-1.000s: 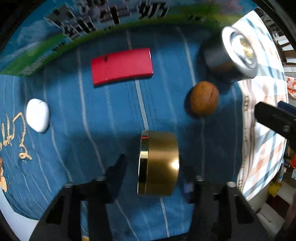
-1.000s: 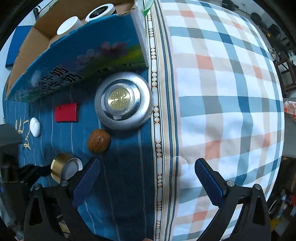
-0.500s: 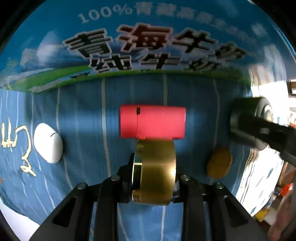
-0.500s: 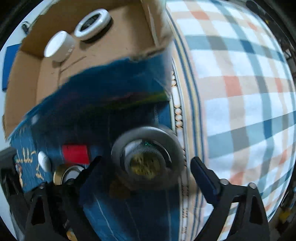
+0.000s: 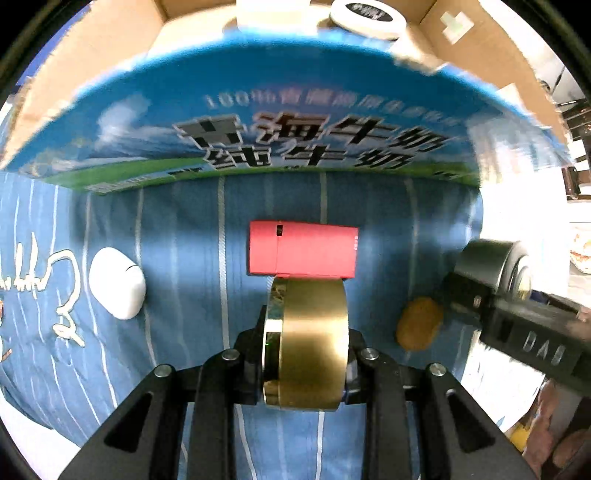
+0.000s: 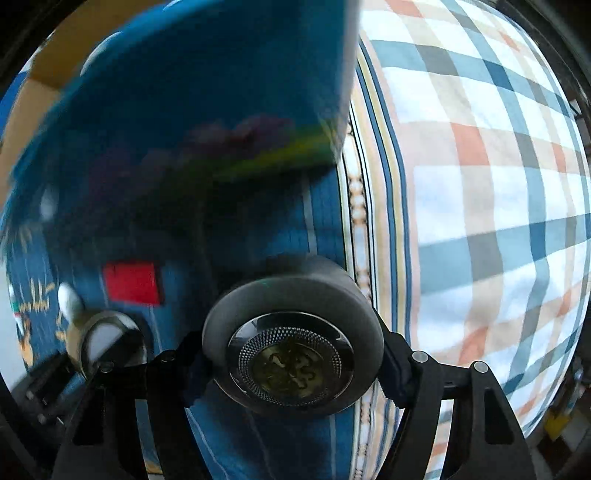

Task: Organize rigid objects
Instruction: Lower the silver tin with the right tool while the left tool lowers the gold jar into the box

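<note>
My left gripper [image 5: 306, 363] is shut on a round gold tin [image 5: 306, 339], held on its edge above the blue striped cloth. My right gripper [image 6: 291, 363] is shut on a round silver-grey tin [image 6: 291, 350] with an embossed lid, held above the cloth; it also shows at the right of the left wrist view [image 5: 491, 266]. A red box [image 5: 303, 249], a white oval case [image 5: 116, 282] and a brown walnut-like object [image 5: 419, 325] lie on the cloth. The open cardboard box [image 5: 280, 122] with blue printed sides stands behind them.
Inside the cardboard box sit a white jar [image 5: 273, 13] and a white-rimmed round tin [image 5: 367, 16]. A plaid cloth [image 6: 480, 184] covers the surface to the right. The blue cloth's [image 5: 184, 229] front edge is near my left gripper.
My left gripper closed on the gold tin and lifted it toward the box. My right gripper moved over the silver tin, closed on it and lifted it.
</note>
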